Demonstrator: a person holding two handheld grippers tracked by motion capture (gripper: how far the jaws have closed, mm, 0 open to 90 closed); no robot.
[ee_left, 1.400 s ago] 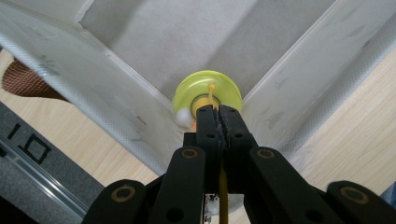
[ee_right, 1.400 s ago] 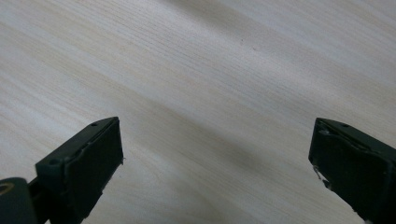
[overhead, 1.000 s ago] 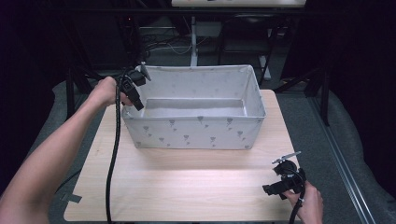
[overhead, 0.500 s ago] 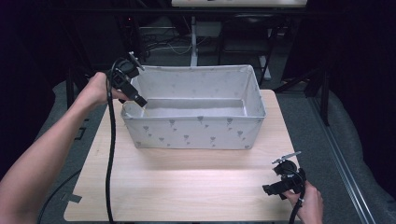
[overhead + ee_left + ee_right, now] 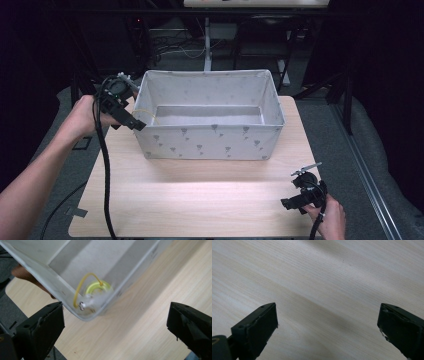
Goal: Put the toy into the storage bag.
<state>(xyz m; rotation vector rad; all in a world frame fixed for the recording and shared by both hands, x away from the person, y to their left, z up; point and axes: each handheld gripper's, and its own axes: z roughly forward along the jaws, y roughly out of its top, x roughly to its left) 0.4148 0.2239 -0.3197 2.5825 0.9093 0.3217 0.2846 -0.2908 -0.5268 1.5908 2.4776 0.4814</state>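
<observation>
Item: a small yellow-green ring with a thin yellow wire loop (image 5: 96, 287) lies inside the fabric bin (image 5: 210, 142), in its near left corner; it is blurred, so its exact kind is unclear.
Bin: grey fabric with small printed marks, open at the top, on the far half of the table (image 5: 200, 200); its left end sits near the table's left edge.
Left gripper (image 5: 131, 120): just outside the bin's left wall, beside the corner; the jaws have just been opening and stand wide apart with nothing between them.
Right gripper (image 5: 290, 202): low over the table's near right corner, jaws wide apart over bare wood, holding nothing.
Risk: the left gripper is close to the soft wall; a careless sweep could catch the rim, drag or tip the bin and shift the item, in my judgement.
Risk, cable: the left cable hangs across the table's left side and could snag the edge.
Open room: the near half of the table is bare wood, wide between bin and near edge.
</observation>
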